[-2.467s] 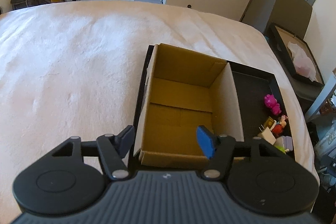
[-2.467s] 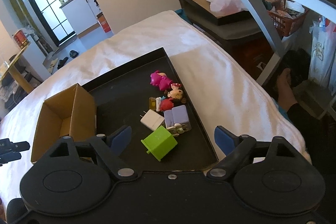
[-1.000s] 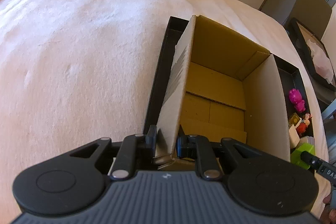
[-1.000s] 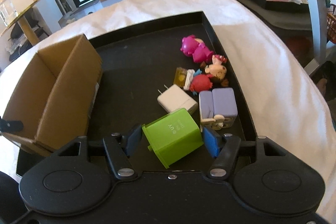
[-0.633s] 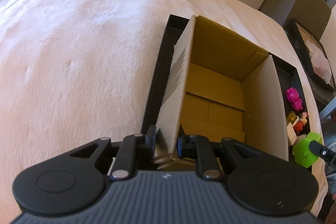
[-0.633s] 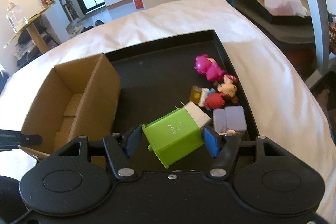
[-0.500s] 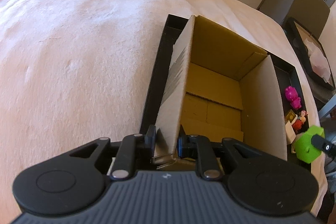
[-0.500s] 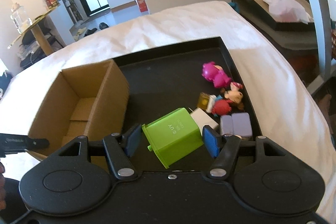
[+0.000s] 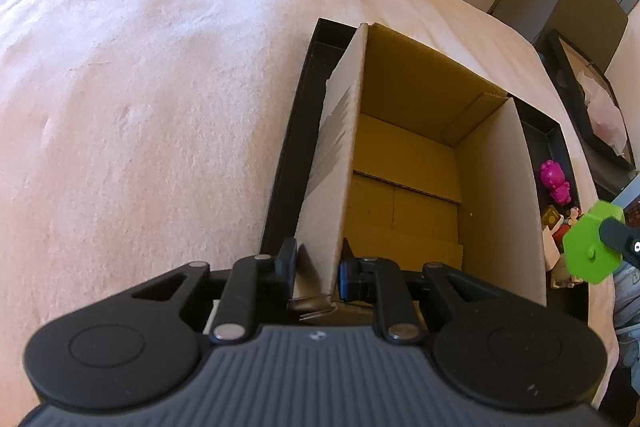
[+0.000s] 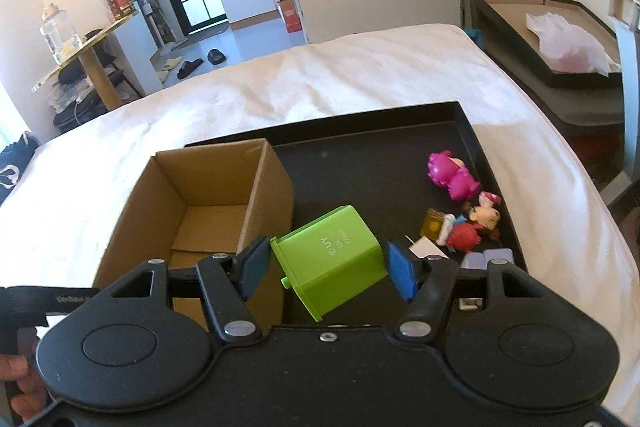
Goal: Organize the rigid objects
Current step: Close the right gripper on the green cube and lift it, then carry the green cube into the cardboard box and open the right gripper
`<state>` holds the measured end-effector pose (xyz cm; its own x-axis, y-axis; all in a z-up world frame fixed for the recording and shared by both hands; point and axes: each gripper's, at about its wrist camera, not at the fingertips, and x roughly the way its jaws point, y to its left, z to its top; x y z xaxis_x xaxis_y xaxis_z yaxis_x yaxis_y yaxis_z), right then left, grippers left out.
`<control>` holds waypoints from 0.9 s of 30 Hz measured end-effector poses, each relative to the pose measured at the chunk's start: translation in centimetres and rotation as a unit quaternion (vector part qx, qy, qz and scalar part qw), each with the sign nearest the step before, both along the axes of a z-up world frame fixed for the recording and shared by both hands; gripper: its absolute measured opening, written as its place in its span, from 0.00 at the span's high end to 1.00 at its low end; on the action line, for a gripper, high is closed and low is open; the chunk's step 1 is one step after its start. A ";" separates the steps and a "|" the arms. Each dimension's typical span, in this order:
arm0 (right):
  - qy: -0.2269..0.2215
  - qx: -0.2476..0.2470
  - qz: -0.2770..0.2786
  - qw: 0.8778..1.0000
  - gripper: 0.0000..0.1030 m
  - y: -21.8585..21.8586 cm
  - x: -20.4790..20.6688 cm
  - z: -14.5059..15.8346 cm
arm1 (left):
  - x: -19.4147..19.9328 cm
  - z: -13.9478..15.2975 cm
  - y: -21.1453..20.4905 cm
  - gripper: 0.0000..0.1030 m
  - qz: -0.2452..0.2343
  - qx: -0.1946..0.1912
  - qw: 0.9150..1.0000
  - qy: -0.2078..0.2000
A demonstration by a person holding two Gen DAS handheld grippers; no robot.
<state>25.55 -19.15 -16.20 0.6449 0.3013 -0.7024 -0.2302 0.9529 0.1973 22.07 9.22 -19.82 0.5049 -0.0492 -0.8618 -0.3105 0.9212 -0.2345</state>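
Two grippers share this step, and I go from the biggest thing down to the smallest. The bed (image 10: 360, 75) with its white cover carries the black tray (image 10: 472, 139), and the tray holds everything else. At the left end of the tray stands the open cardboard box (image 10: 208, 187); nothing is visible inside it. The left gripper (image 9: 318, 267) has its fingers narrow and pinched on the near left wall of the box, one finger inside and one outside, so the box is steadied. The right gripper (image 10: 328, 263) holds the green charger block (image 10: 332, 259) between its fingers, lifted off the tray and tilted, just beside the right wall of the box and not yet over the opening. On the tray's right part lie the pink figure (image 10: 452, 179), a few smaller toys (image 10: 476, 223) and a lilac block (image 10: 486, 261). To do the step well, I think the right gripper should carry the green block over the box wall with enough height, bring it above the bare floor of the box, lower it, and only then open. The left grip should stay firm, because thin cardboard may tip if bumped.
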 end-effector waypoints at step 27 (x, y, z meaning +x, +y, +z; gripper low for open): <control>-0.009 0.004 0.107 0.994 0.40 10.2 1.3 1.4 | -0.1 -0.2 0.7 0.81 0.003 -0.027 1.000 -0.005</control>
